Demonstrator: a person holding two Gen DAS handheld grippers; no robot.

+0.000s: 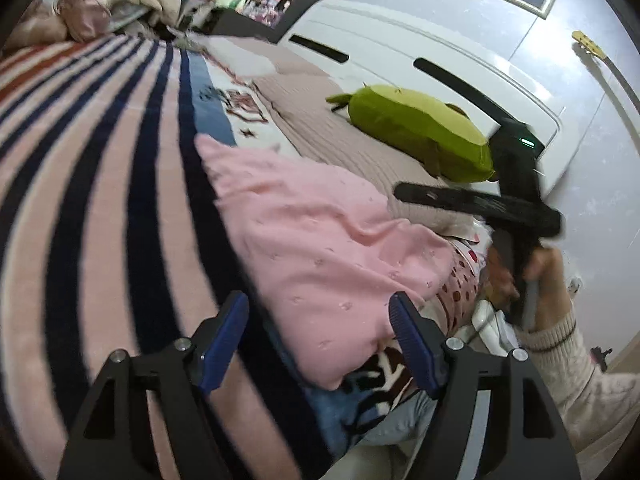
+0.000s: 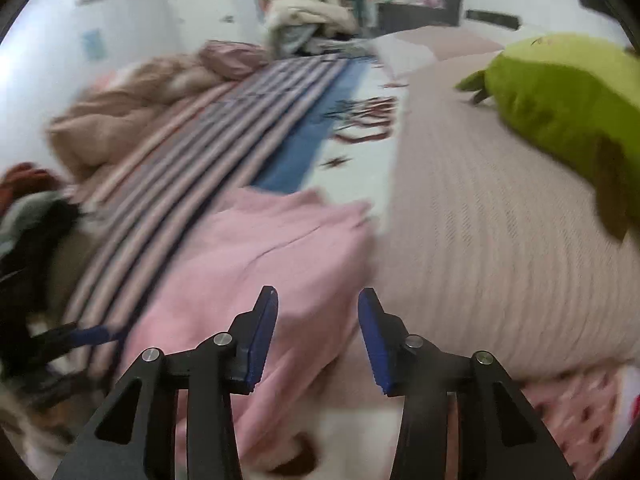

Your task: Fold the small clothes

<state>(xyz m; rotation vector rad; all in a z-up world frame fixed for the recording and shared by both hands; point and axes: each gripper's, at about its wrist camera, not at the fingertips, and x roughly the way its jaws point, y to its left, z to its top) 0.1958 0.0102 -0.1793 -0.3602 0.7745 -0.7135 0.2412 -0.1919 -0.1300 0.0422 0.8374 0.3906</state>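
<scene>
A small pink garment (image 1: 320, 248) lies spread on the bed, between a striped blanket and a beige ribbed cover. It also shows in the right wrist view (image 2: 256, 264), blurred. My left gripper (image 1: 318, 312) is open and empty, hovering over the garment's near end. My right gripper (image 2: 318, 308) is open and empty above the garment's right edge. The right gripper also shows in the left wrist view (image 1: 424, 196), held by a hand at the right. The left gripper's tip (image 2: 76, 336) shows at the left edge of the right wrist view.
A pink, white and navy striped blanket (image 1: 100, 184) covers the left of the bed. A beige ribbed cover (image 2: 480, 248) and a green plush toy (image 1: 420, 132) lie to the right. The white headboard (image 1: 400, 48) stands behind. Heaped clothes (image 2: 120, 108) sit at the far left.
</scene>
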